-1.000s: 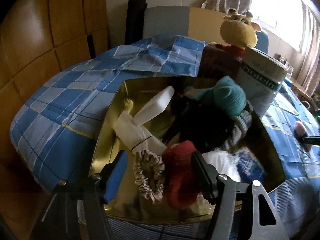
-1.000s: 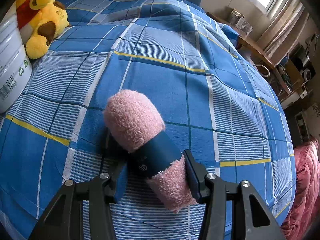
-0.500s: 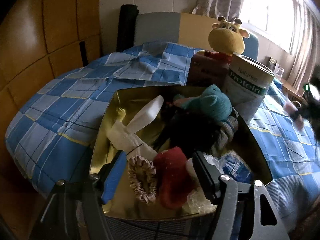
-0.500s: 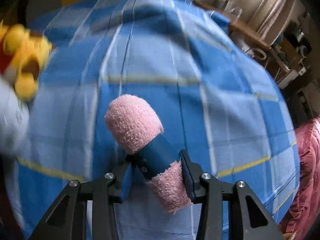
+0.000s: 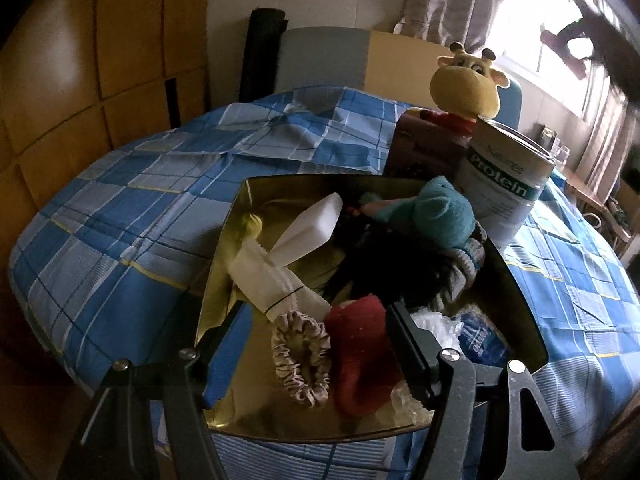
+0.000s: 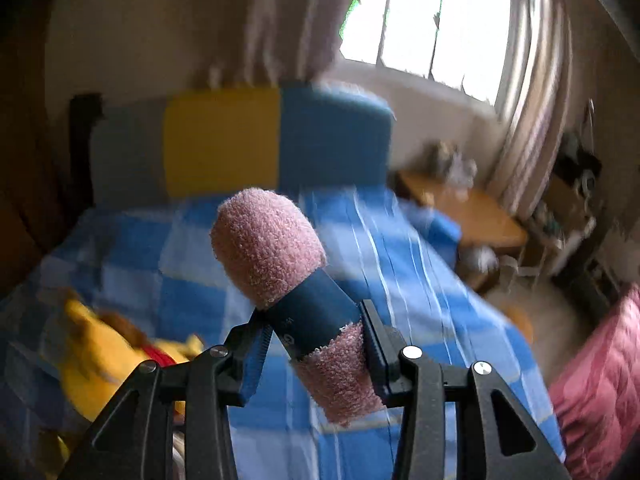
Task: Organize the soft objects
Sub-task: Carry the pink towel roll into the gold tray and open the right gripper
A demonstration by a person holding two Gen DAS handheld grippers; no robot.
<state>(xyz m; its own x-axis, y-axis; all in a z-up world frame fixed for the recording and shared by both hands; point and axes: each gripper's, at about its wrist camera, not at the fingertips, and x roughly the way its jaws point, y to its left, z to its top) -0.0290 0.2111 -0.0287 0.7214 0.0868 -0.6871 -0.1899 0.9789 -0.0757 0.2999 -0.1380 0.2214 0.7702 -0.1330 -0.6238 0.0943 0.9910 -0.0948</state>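
Left wrist view: our left gripper [image 5: 316, 350] hangs with its jaws apart over the near edge of the gold tray [image 5: 224, 252], holding nothing. Between its fingers lie a pale scrunchie [image 5: 301, 362] and a red sock [image 5: 360, 356]; a teal plush [image 5: 440, 216], dark fabric and a white pouch [image 5: 280, 256] crowd the tray's centre. The only bare floor we see in the tray is at its lower left corner. A protein tin [image 5: 506, 188] and a giraffe toy [image 5: 466, 84] stand just beyond the far rim, at upper right.

Right wrist view: our right gripper [image 6: 314, 338] is clamped on a rolled pink towel [image 6: 268, 240] at its dark blue band [image 6: 316, 318]. The roll's long axis runs from lower right to upper left, its rounded end leading. It is held clear of the plaid bed [image 6: 404, 248]; the tray does not show here. A yellow plush [image 6: 104, 360] lies at lower left. We judge the tray lies leftward, and the tin and giraffe border the path.
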